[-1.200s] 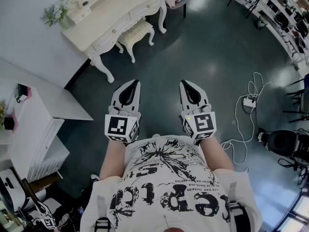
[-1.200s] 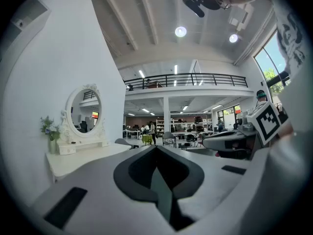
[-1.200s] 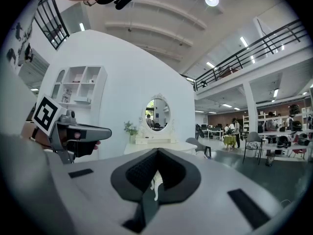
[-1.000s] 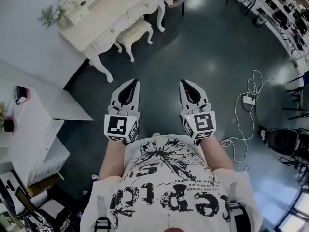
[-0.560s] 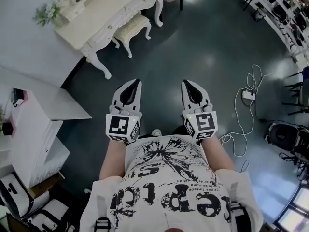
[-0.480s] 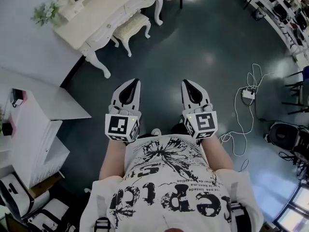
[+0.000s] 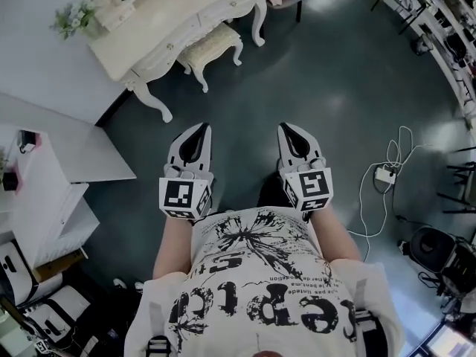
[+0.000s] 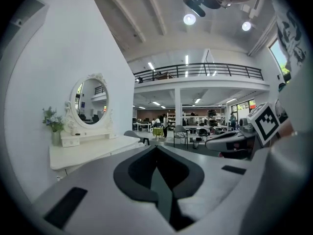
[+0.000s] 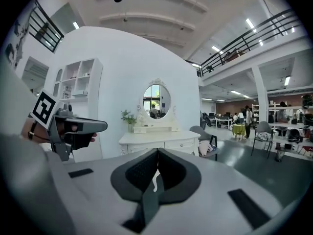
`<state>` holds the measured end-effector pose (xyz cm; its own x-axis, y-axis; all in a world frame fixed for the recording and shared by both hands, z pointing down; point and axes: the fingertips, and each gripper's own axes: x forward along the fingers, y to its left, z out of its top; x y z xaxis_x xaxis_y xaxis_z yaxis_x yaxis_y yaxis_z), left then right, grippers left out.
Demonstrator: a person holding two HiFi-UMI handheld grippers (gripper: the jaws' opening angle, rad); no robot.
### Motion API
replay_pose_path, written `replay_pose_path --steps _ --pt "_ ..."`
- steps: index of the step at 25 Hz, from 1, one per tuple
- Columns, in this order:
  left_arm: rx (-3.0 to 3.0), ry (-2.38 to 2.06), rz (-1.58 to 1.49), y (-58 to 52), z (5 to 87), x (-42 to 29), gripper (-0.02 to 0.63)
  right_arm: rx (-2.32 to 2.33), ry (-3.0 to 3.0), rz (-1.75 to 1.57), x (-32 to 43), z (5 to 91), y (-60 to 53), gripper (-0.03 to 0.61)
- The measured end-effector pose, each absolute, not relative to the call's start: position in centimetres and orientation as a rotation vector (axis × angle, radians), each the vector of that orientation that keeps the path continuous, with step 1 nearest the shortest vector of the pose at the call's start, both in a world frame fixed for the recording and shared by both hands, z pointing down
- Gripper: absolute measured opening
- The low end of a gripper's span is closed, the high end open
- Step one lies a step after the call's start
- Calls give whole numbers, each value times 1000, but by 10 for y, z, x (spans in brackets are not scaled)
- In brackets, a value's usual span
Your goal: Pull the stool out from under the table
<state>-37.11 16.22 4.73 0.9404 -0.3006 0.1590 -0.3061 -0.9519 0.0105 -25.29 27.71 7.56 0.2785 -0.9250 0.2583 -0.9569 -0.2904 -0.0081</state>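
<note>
The dark floor (image 7: 335, 88) takes most of the head view, and the person stands on an open part of it. At the upper left, against the wall, is the white bench (image 7: 171, 13) with carved legs and drawers. The stool (image 7: 212, 47), with a pale cushion and curved legs, stands tucked at the front edge of the bench, partly under it, well apart from the person.

The left hand-held gripper (image 7: 202, 127) is clenched, its jaws together with nothing between them. The right hand-held gripper (image 7: 284, 129) is also clenched and empty. Both are held side by side before the person's chest, pointing roughly toward the bench.

I judge that the task is at the approach step: the stool is not yet touched. The next move calls for walking closer, lowering one hand-held gripper to the stool, opening its jaws and closing them on the seat edge or a leg. Only then can it be drawn out over the floor.
</note>
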Motion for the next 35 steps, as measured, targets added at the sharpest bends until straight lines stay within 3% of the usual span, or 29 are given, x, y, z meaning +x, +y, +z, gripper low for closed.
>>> replay_pose_path --steps 10,15,35 --pt "3004 -713 251 148 50 -190 17 2196 -1965 305 -63 76 243 17" --pt "2898 -862 269 121 59 -136 17 2106 -2007 345 10 87 218 17" --pt "2717 -1162 301 -110 112 12 17 1775 -2186 478 166 173 -44 17"
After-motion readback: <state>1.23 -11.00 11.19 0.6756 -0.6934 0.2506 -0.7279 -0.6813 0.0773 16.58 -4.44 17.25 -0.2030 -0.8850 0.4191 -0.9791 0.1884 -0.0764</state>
